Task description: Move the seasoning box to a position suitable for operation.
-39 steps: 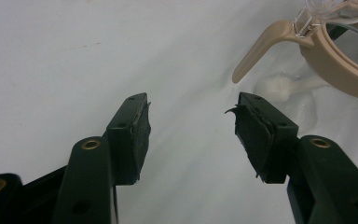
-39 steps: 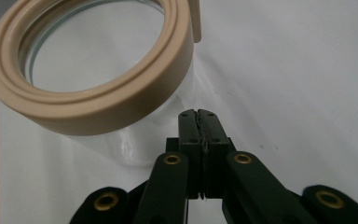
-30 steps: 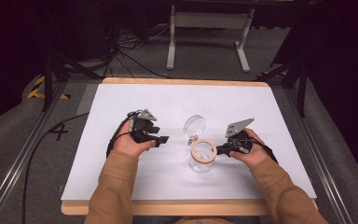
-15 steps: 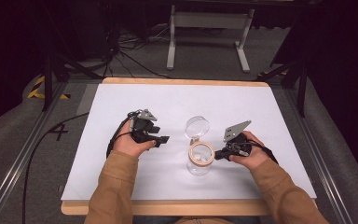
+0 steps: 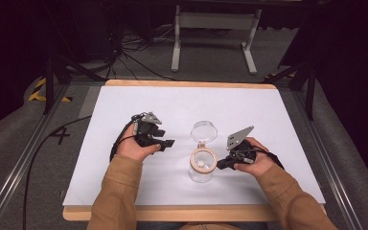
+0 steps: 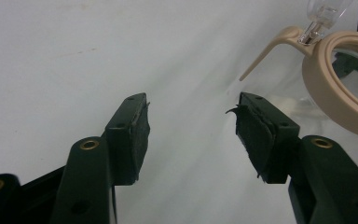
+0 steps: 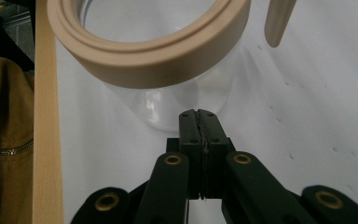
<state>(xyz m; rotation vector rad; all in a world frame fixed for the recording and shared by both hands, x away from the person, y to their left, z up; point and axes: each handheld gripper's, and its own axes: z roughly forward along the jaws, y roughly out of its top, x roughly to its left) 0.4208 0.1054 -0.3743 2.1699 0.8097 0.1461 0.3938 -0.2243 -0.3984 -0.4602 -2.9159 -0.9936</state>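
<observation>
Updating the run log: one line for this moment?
jar: upright, lid open | left hand-held gripper: open, empty | right hand-held gripper: shut, at jar

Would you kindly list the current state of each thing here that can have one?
Jar: upright on the table, open, apparently empty bar one small white bit.
Lid: flipped back, hinged to the tan collar.
Left gripper: open, fingers apart, nothing between them, beside the jar.
Right gripper: shut, fingers pressed together, empty, tips close to the jar's glass wall.
</observation>
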